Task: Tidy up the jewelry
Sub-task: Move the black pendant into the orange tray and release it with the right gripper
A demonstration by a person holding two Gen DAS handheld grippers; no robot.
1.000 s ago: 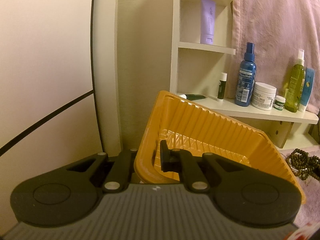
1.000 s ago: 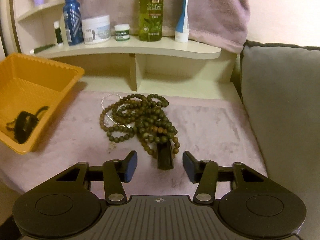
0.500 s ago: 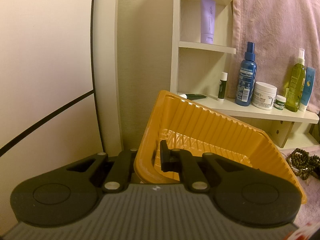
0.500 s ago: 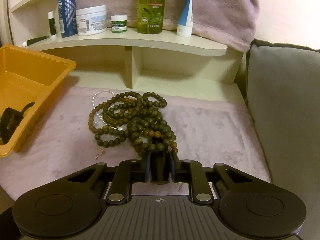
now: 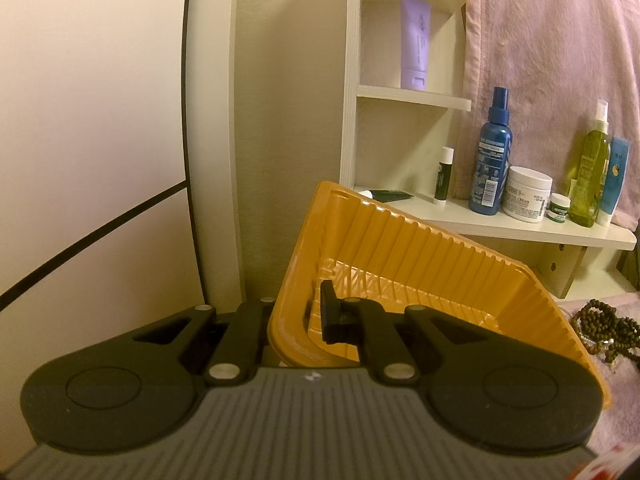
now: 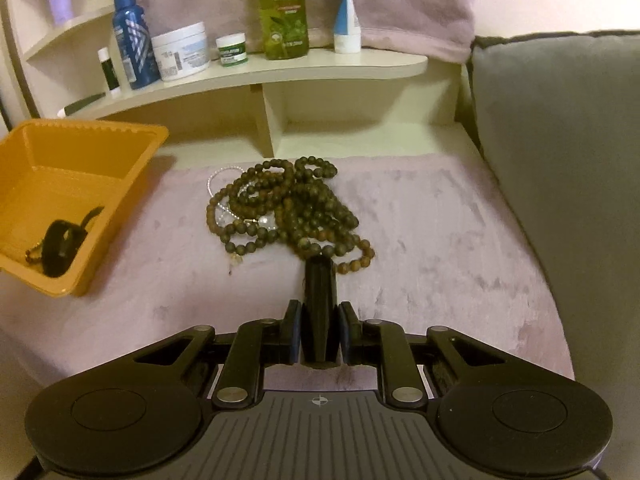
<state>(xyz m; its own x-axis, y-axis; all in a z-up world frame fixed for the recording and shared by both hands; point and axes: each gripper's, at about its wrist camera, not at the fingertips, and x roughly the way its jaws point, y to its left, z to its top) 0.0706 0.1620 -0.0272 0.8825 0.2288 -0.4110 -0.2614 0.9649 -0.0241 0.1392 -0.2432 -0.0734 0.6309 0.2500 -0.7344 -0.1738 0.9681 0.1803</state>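
Observation:
My left gripper (image 5: 298,316) is shut on the near wall of an orange plastic tray (image 5: 420,256) and holds it tilted. In the right wrist view the tray (image 6: 132,152) sits at the left on a pink cloth, with the left gripper's black finger (image 6: 60,246) inside it. A tangled heap of dark brown bead necklaces (image 6: 288,208) lies mid-cloth, with a thin white bead strand (image 6: 218,178) under its left side. My right gripper (image 6: 319,332) is shut on a black tassel-like pendant (image 6: 318,300) at the near end of the beads. The beads also show in the left wrist view (image 5: 604,328).
A white shelf (image 6: 280,72) behind the cloth carries a blue spray bottle (image 6: 134,40), a white cream jar (image 6: 182,58), a small green-label jar (image 6: 232,50), a green olive bottle (image 6: 286,8) and a blue tube (image 6: 346,12). A grey cushion (image 6: 560,160) stands at the right.
My right gripper closed on the black pendant and pulled back with it, so the bead heap now lies farther from the fingers. The left gripper and tray barely moved.

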